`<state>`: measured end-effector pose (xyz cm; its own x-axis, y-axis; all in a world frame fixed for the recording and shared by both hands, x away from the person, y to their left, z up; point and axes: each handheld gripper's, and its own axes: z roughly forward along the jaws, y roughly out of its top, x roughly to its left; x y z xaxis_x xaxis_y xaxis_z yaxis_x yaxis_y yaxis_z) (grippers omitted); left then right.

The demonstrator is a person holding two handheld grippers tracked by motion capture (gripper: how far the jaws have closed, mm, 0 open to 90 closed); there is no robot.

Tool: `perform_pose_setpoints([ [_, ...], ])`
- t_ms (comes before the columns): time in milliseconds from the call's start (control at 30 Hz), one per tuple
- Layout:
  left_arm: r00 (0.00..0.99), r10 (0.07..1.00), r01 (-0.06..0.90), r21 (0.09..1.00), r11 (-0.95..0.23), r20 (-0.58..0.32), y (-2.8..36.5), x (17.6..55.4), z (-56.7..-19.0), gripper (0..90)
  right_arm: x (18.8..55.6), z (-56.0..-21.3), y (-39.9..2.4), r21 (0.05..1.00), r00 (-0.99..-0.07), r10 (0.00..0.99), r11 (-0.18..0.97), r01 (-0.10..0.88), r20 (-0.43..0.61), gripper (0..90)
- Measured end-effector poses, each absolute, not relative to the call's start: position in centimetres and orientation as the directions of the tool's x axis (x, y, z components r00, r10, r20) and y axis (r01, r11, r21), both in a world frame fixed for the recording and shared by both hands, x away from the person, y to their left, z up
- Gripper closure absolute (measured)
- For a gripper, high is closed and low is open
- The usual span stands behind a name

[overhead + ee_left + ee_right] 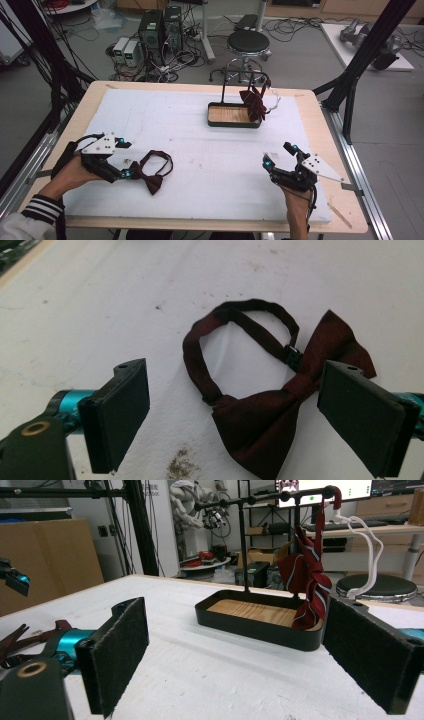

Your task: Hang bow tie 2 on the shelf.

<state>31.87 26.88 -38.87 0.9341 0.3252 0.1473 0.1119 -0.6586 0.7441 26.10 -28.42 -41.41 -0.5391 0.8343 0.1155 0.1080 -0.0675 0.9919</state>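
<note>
White padding [200, 150] covers a wooden table, with computers, cables and a stool on the floor behind. Near the front-left corner, the left gripper [126, 174] is held low with its jaws spread wide around the bow tie [152, 172], which lies flat on the padding, strap looped; in the left gripper view one wing sits between the pads, apparently lined up for a pinch. At the far edge, right of centre, a tray [233, 116] carries a rack with a striped necktie [255, 102] hung on it, likely the bow tie's destination. Toward the front-right corner, the right gripper [278, 156] is held idle, jaws apart, nothing between them. Whether the left pads touch fabric cannot be made out.
</note>
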Motion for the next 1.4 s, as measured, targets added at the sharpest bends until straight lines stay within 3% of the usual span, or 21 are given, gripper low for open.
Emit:
perform_pose_setpoints([
  [467,0.979,0.184,0.095,0.608,-0.788,0.086,25.8,33.7,-40.1,14.3,26.1,-41.4,-28.4,0.992,-0.540,0.834,-0.066,0.106,0.113,10.8],
  [767,0.990,0.124,0.065,0.546,-0.835,0.072,24.9,34.1,-41.3,21.4,26.0,-41.4,-28.6,0.992,-0.537,0.835,-0.072,0.108,0.119,10.8],
  [1167,0.995,0.099,0.071,0.498,-0.864,0.031,24.5,34.3,-41.7,46.5,26.0,-41.6,-28.8,0.991,-0.535,0.836,-0.078,0.105,0.122,10.8],
  [1333,0.994,0.109,0.089,0.480,-0.873,0.014,24.6,34.0,-41.4,75.3,25.9,-41.6,-28.9,0.991,-0.534,0.836,-0.079,0.107,0.124,10.8],
  [1400,0.993,0.119,0.091,0.481,-0.872,0.028,24.5,33.7,-41.2,77.6,26.0,-41.6,-28.9,0.991,-0.536,0.835,-0.080,0.104,0.123,10.8],
])
